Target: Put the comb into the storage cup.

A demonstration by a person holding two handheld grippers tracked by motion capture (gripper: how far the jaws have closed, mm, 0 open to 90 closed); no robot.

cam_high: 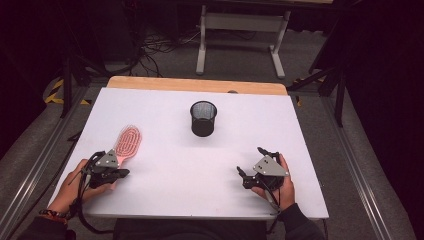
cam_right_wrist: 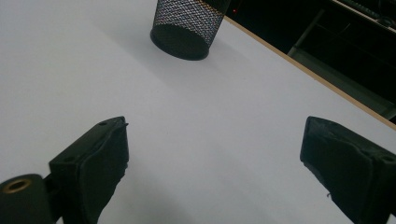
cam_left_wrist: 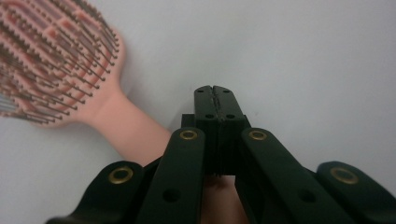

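Two grippers are in my hands, and I start with the left gripper (cam_left_wrist: 215, 89): its jaws are clenched tight together with nothing between them, tips hovering over bare white table (cam_high: 175, 165) just right of the pink hairbrush (cam_left_wrist: 60, 65). I judge I keep it closed here because I am lining up beside the handle rather than taking it yet; the jaws must open before any grab. The brush lies flat at the near left of the table, bristles up, head pointing away from me, handle toward my left hand (cam_high: 75, 185).

The right gripper (cam_high: 256, 162) rests at the near right, jaws spread wide and empty, probably held ready and out of the way. The black mesh cup (cam_high: 203, 118) stands upright in the far middle, well apart from both tools, likely where the brush belongs.

From the left gripper view I get the bristle rows and the sealed jaw line. From the high view, the whole layout. From the right gripper view, the cup's mesh wall and the table's wooden far edge (cam_right_wrist: 299, 65).
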